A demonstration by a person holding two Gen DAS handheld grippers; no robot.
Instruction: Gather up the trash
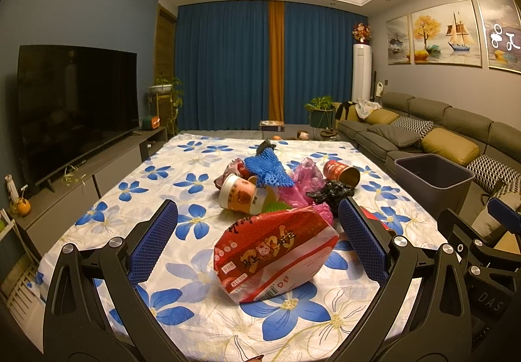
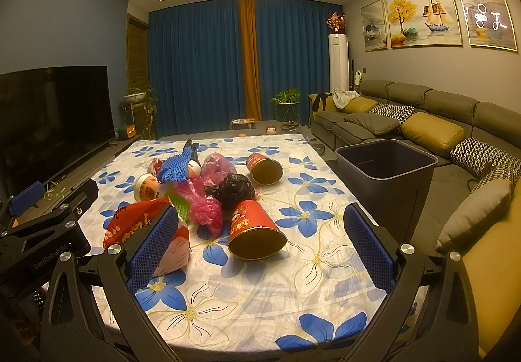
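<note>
On the floral table (image 2: 247, 306), red cup (image 2: 255, 230) lies mouth toward camera.

Your right tongs (image 2: 260, 241) have bare counter (image 2: 325, 280) ahead; only the red cup (image 2: 255, 230) blocks them, and the bin (image 2: 387, 166) stands beyond the counter's right edge.

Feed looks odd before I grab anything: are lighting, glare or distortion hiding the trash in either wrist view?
Left wrist view: warm dim ceiling light, heavy fisheye bending at the edges, but the red printed plastic package is sharp; glare only on the framed wall picture. Right wrist view: same yellow cast, the red paper cup is clear, and the dark grey bin interior is shadowed.
</note>
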